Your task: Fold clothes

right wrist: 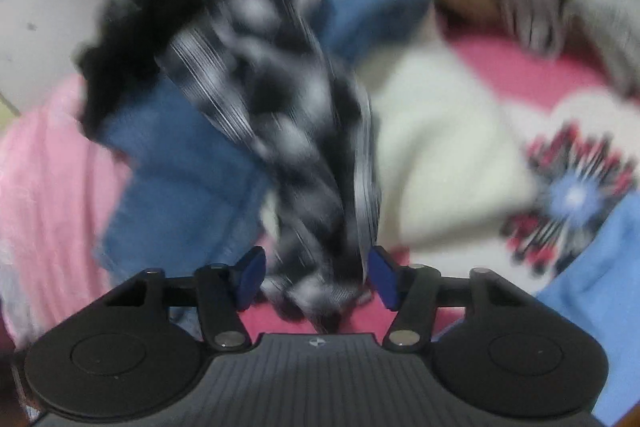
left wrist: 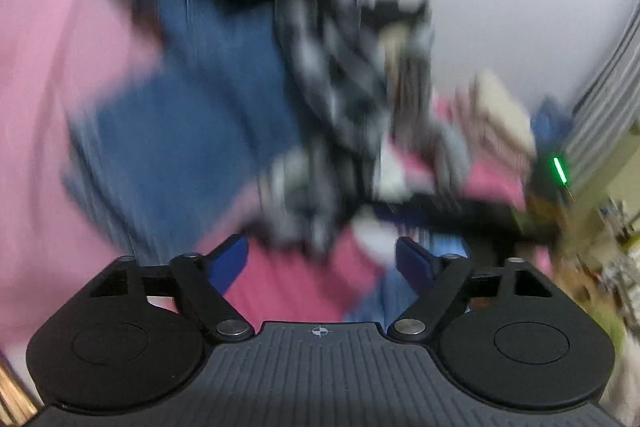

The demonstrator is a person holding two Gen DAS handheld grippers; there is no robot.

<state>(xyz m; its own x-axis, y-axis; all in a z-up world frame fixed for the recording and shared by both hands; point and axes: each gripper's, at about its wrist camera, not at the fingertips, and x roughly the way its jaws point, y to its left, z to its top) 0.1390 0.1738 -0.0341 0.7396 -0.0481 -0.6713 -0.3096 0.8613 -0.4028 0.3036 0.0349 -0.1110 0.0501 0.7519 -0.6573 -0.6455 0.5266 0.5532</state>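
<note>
Pink bedding [left wrist: 44,107] is lying at the left, with blue jeans [left wrist: 192,115] spread beside it. Both views are blurring. Further right, the left gripper [left wrist: 320,263] is hanging with its jaws apart, holding nothing. The checked shirt [right wrist: 272,115] is draping over the jeans and running down into the right gripper [right wrist: 316,277], whose blue pads [right wrist: 382,275] are standing partly apart around the cloth; a cream garment [right wrist: 444,155] is lying to its right.

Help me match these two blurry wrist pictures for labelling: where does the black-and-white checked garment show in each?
Left wrist view: the checked garment runs down the centre, right of the blue denim, ahead of the open left tool.
Right wrist view: it fills the centre, trailing down between the right tool's fingers.
Shared landmark: the blue denim, left of it in both.
</note>
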